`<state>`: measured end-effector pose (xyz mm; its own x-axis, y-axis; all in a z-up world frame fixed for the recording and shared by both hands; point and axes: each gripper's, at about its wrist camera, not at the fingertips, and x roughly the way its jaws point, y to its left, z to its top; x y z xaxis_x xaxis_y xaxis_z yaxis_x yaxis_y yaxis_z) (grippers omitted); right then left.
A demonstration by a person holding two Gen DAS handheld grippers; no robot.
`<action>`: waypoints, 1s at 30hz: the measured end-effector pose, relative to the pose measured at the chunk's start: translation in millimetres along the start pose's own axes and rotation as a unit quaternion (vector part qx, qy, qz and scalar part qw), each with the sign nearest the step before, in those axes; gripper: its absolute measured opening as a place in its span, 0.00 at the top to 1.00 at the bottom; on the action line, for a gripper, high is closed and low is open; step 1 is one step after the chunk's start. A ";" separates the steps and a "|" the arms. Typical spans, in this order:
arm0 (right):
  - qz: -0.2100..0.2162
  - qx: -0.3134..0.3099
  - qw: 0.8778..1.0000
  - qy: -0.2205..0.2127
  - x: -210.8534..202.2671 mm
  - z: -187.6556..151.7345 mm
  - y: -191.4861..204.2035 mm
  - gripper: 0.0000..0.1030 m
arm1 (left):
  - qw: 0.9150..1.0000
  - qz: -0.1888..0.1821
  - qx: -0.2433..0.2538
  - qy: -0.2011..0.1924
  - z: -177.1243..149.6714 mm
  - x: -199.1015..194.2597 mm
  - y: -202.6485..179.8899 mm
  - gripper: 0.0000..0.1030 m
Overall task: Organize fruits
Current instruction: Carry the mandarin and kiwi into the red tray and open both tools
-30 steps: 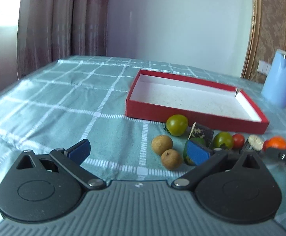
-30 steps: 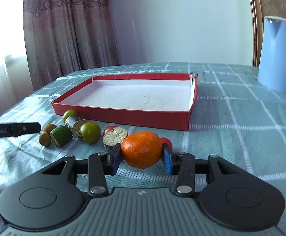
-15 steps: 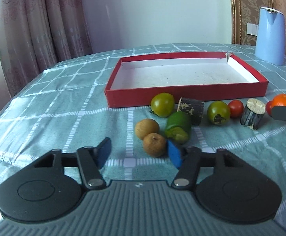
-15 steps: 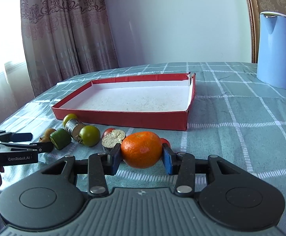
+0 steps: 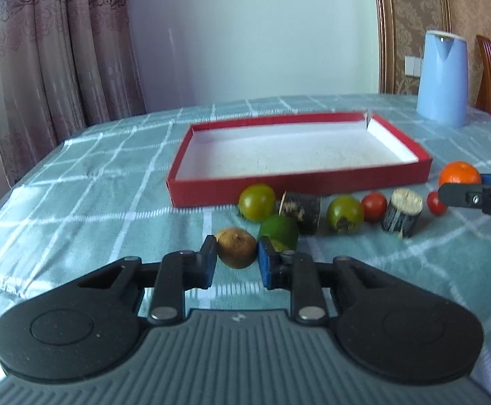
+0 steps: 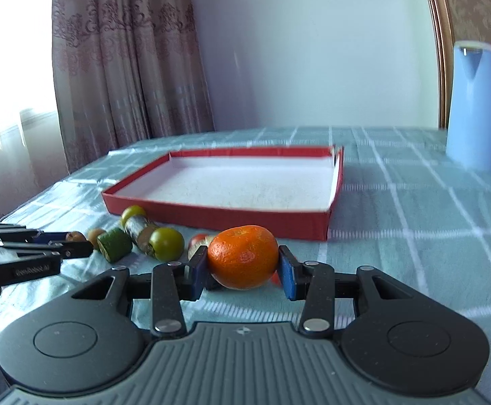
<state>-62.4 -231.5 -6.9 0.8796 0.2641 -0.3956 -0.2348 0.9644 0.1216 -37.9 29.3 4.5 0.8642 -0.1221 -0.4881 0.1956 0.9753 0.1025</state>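
The left hand-held gripper, whose jaws have just been closing, pinches a brown longan, while the right hand-held gripper clamps a mandarin near the red tray.

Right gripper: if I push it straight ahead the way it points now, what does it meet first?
Probably the red box. The right gripper, its fingers shut on the orange, aims slightly downward at the box's near wall, with only bare tablecloth between. Depth is unclear, so the cloth just short of it could come first.
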 end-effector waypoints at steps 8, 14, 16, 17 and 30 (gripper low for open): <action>-0.042 -0.025 0.999 -0.024 16.6 37.1 -6.2 0.59 | 1.000 0.007 -0.009 -0.018 45.6 32.0 -12.0 0.77; -0.069 -0.015 0.997 0.008 66.5 63.6 -21.8 0.59 | 0.999 0.040 -0.014 -0.005 69.3 80.5 -16.8 0.77; -0.076 -0.010 0.997 0.024 86.0 69.4 -26.3 0.59 | 0.999 0.049 -0.023 0.003 75.1 96.0 -14.2 0.77; -0.078 -0.011 0.996 0.033 96.2 71.1 -27.5 0.59 | 0.998 0.056 -0.026 0.007 78.1 105.0 -12.7 0.77; -0.085 -0.015 0.990 0.109 168.0 75.8 -32.9 0.59 | 0.992 0.074 -0.061 0.082 89.2 173.7 16.4 0.77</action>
<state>124.4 -219.9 -8.3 0.7976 0.0915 -0.5963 -0.1056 0.9943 0.0113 156.8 7.7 -1.3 0.7899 0.0470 -0.6114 0.0056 0.9965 0.0838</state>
